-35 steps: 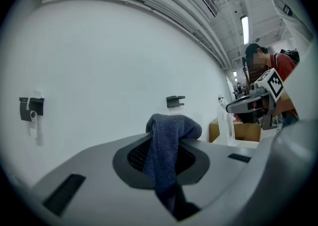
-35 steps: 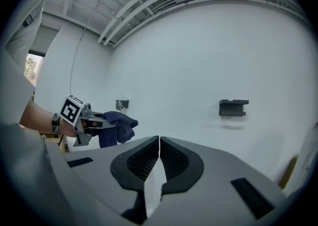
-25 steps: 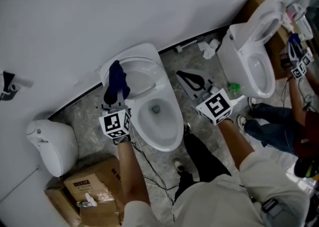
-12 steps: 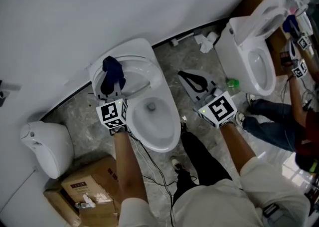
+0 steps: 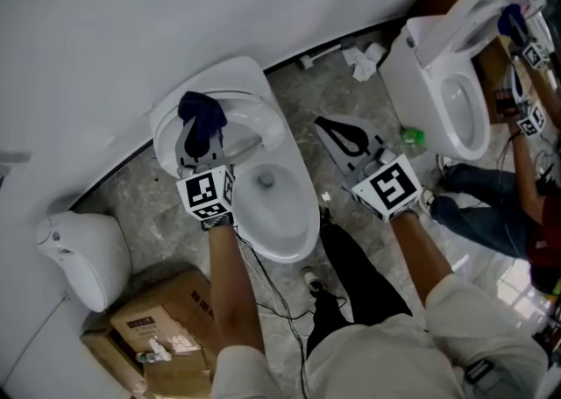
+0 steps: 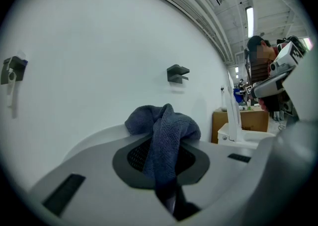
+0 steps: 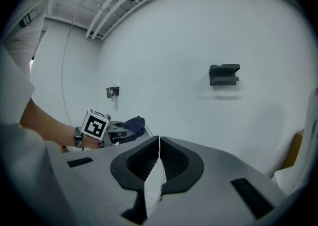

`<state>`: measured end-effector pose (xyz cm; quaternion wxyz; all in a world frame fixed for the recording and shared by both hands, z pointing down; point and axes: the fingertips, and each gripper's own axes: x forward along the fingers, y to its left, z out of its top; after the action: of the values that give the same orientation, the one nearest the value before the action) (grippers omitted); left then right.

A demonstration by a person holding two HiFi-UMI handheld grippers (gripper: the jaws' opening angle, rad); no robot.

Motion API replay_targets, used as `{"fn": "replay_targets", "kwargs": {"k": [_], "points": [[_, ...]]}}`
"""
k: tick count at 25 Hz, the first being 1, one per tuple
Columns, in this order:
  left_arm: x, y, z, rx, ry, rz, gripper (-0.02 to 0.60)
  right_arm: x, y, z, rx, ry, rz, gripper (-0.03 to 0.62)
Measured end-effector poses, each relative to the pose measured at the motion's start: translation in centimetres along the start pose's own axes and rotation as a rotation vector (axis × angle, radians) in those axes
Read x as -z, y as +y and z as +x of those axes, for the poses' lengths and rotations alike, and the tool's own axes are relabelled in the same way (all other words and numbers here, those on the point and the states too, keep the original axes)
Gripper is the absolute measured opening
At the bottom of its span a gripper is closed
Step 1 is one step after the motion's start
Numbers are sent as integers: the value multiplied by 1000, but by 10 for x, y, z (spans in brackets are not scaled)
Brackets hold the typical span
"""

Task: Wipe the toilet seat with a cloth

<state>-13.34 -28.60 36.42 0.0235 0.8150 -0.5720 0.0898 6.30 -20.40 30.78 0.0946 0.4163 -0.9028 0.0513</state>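
Grey marbled floor [image 5: 149,191], white wall [image 5: 131,20], white toilet [image 5: 294,246], left claw [image 5: 197,153] clamped on blue cloth [image 5: 200,118], right claw [image 5: 337,136] pressed together, empty

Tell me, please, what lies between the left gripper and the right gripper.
In the head view, the open toilet bowl and a strip of floor lie between the left gripper, shut on the blue cloth, and the shut right gripper.

Person in a pale shirt [image 5: 412,345] and black trousers [image 5: 355,279], with two grey grippers.
The left gripper [image 5: 198,150] and right gripper [image 5: 331,134] have black ribbed pads, and each carries a white cube [image 5: 207,197] with black square markers. A thin dark cable [image 5: 263,288] trails from the left one. A wristband [image 7: 77,137] circles the left wrist.
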Motion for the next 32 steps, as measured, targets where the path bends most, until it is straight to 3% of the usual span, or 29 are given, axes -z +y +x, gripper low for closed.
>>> {"fn": "replay_targets", "kwargs": {"k": [12,18,27,32], "points": [[31,-58,25,115,56,33,40,24,-4,-5,4,38,9,29],[61,-85,34,174,136,31,41,34,-11,-12,22,56,18,29],[71,-95,36,192,146,-3,40,47,-16,-19,46,91,42,29],[82,-109,32,251,169,0,40,52,-15,-21,51,96,52,29]]}}
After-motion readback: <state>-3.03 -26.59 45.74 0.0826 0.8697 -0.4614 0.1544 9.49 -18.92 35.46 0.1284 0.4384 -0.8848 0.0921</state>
